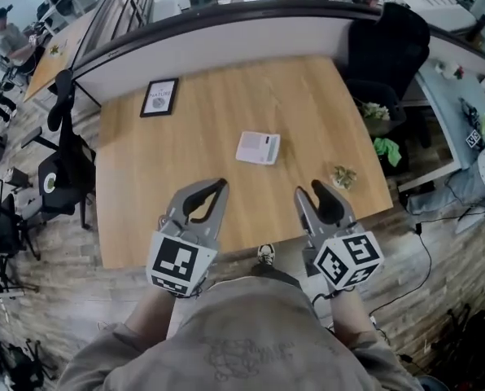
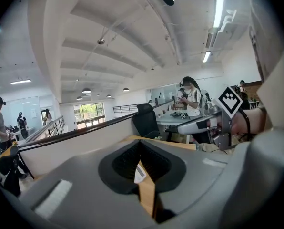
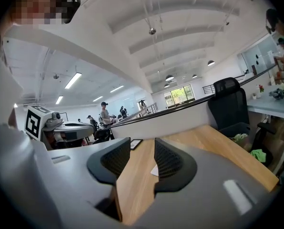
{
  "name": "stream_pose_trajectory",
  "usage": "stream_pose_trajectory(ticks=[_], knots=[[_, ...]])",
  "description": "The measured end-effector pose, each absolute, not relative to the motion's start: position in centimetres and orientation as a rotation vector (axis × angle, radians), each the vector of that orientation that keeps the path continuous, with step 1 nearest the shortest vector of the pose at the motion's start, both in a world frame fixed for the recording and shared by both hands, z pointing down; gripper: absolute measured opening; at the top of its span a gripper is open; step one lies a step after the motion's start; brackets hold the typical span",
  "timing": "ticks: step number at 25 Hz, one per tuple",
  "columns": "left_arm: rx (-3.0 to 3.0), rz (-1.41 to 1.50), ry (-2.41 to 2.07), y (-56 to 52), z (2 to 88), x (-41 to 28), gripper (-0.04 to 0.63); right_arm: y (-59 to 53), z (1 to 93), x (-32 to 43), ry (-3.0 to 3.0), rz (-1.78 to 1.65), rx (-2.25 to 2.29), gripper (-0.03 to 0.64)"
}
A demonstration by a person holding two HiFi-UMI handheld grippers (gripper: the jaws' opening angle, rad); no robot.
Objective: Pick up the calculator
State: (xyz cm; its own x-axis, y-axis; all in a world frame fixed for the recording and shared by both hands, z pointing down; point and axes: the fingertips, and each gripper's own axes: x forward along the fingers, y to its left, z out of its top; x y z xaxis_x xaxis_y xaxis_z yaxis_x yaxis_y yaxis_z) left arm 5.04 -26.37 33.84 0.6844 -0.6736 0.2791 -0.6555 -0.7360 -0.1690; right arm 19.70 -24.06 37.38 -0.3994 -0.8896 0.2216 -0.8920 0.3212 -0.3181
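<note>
The white calculator (image 1: 257, 147) lies flat near the middle of the wooden table (image 1: 194, 153). Both grippers hover over the table's near edge, short of the calculator and not touching it. My left gripper (image 1: 220, 185) has its fingertips together around an empty loop. In the left gripper view (image 2: 140, 147) only a sliver of the calculator (image 2: 139, 173) shows through the narrow slit. My right gripper (image 1: 310, 190) is open, with nothing between its fingers. In the right gripper view (image 3: 142, 157) the calculator's corner (image 3: 154, 171) peeks out beside the right pad.
A black-framed picture (image 1: 159, 97) lies at the table's far left. A small crumpled greenish thing (image 1: 344, 175) sits near the right edge. A black office chair (image 1: 386, 47) stands at the far right corner, and another chair (image 1: 63, 165) stands to the left. A low white wall borders the far side.
</note>
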Motion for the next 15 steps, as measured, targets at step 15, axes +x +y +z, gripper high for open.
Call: stream_pose_trajectory(ticks=[15], knots=[[-2.773,-0.584,1.371,-32.5,36.6,5.8,0.002,-31.5,41.8,22.1,-2.558,0.730,1.489,0.141]])
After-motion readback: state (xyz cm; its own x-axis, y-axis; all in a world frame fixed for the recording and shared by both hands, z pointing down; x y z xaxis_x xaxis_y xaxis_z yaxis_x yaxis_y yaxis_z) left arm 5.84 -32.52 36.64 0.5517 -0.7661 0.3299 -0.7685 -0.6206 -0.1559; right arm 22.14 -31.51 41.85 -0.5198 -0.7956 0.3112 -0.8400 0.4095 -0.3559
